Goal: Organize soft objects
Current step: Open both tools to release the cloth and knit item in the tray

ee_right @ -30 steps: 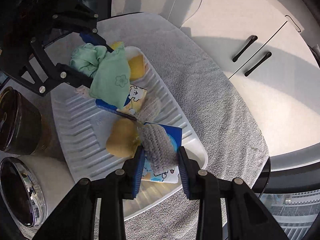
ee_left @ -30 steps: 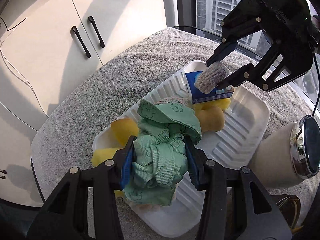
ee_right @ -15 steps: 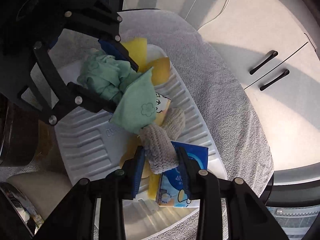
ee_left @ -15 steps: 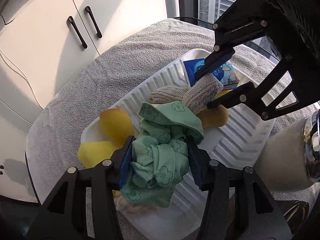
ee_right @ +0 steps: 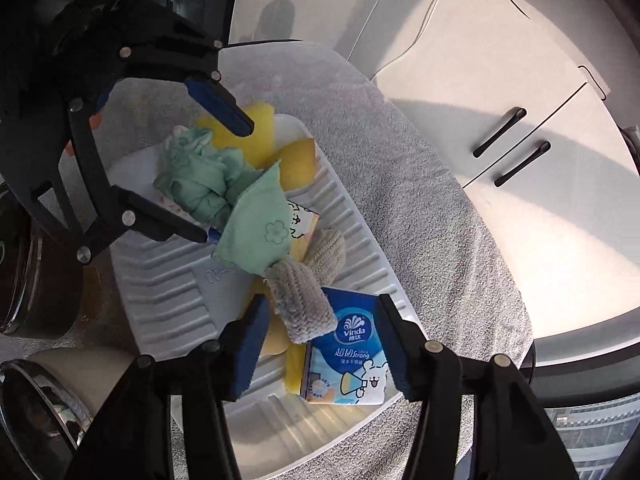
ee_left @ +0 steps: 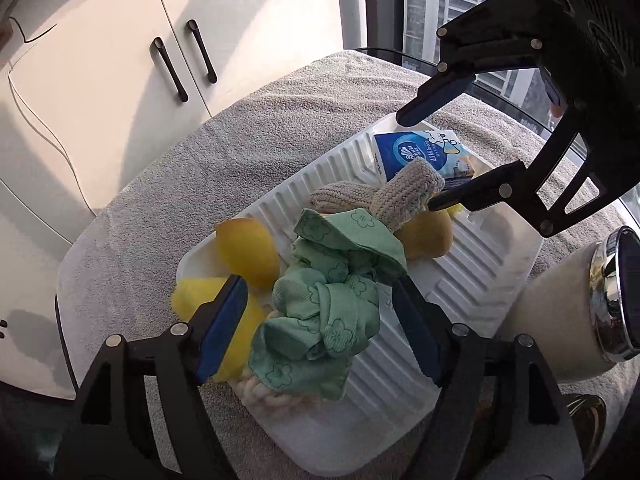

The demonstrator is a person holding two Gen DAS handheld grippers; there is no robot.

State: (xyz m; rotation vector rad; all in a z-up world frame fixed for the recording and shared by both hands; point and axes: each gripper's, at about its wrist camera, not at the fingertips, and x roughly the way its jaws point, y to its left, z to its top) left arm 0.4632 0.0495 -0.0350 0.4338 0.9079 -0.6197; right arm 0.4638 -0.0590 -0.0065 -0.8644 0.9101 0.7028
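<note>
A white ribbed tray (ee_left: 476, 288) (ee_right: 168, 292) lies on a grey towel. In it lie a crumpled green cloth (ee_left: 324, 312) (ee_right: 208, 184), a beige knitted sock (ee_left: 404, 196) (ee_right: 300, 300), yellow sponges (ee_left: 246, 246) (ee_right: 256, 136) and a blue tissue pack (ee_left: 420, 150) (ee_right: 348, 360). My left gripper (ee_left: 320, 332) is open, jaws either side of the green cloth. My right gripper (ee_right: 320, 348) is open over the sock and the tissue pack. Each gripper shows in the other's view, the right (ee_left: 436, 152) and the left (ee_right: 216, 172).
A white thermos with a chrome rim (ee_left: 580, 300) (ee_right: 44, 400) stands beside the tray. A dark pot (ee_right: 28, 272) stands next to it. White cabinet doors with black handles (ee_left: 180, 62) (ee_right: 508, 148) are behind the towel-covered round table (ee_left: 240, 136).
Both grippers have opened. The left let go of the green cloth; the right let go of the sock, which now lies on the pile in the tray.
</note>
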